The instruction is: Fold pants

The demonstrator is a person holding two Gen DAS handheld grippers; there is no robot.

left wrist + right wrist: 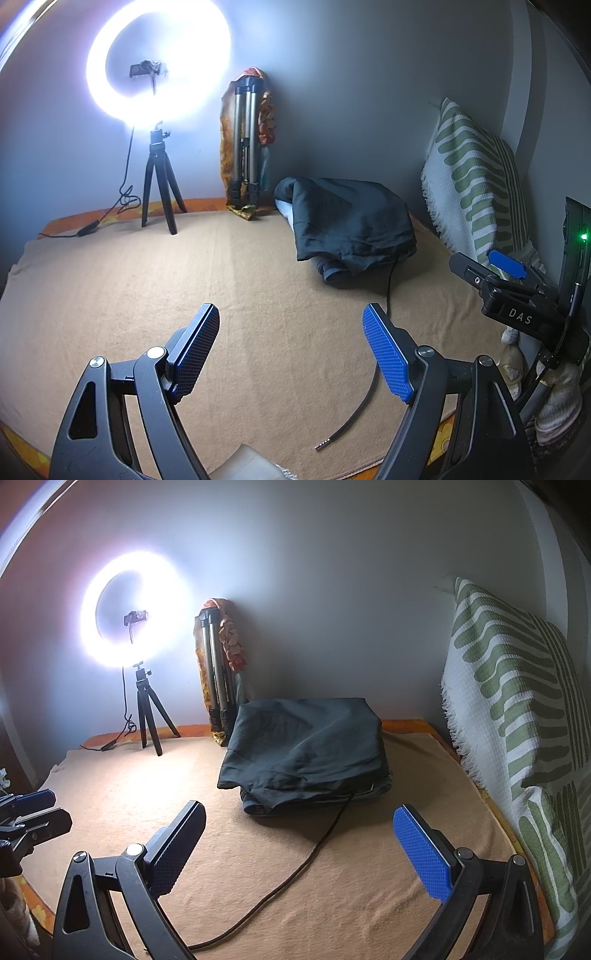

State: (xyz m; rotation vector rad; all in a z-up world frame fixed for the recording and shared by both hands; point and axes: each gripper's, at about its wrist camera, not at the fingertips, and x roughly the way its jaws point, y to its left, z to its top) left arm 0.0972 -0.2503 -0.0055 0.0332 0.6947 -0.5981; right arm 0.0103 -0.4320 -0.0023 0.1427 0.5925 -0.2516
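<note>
Under both grippers lies the tan blanket (295, 878), spread over the bed and taking up most of what I see from either wrist. To the right of the right gripper a green-and-white striped pillow (517, 720) leans against the wall. Ahead of me, toward the far wall, the pants (306, 753) sit as a dark, squared-off bundle on the blanket, layers stacked one on another (a paler layer shows at the bottom edge, and I cannot tell whether it belongs to the same garment).

From how that bundle lies, I judge the folding essentially done: the edges are roughly aligned, and no leg trails out. What may remain is a tidy-up of the slightly lifted front corner, if anything.

Farther ahead and to the left, a ring light (135, 607) glares from its small tripod, and a folded tripod (218, 672) leans in the corner beside the pants. A thin dark cable (295, 867) runs from under the bundle toward me, between the right gripper's fingers.

The left gripper (291, 343) hangs over bare blanket with its fingers spread and nothing between them, well apart from the pants. The right gripper (299, 845) is likewise spread wide and empty, nearer the bundle but not touching it.
</note>
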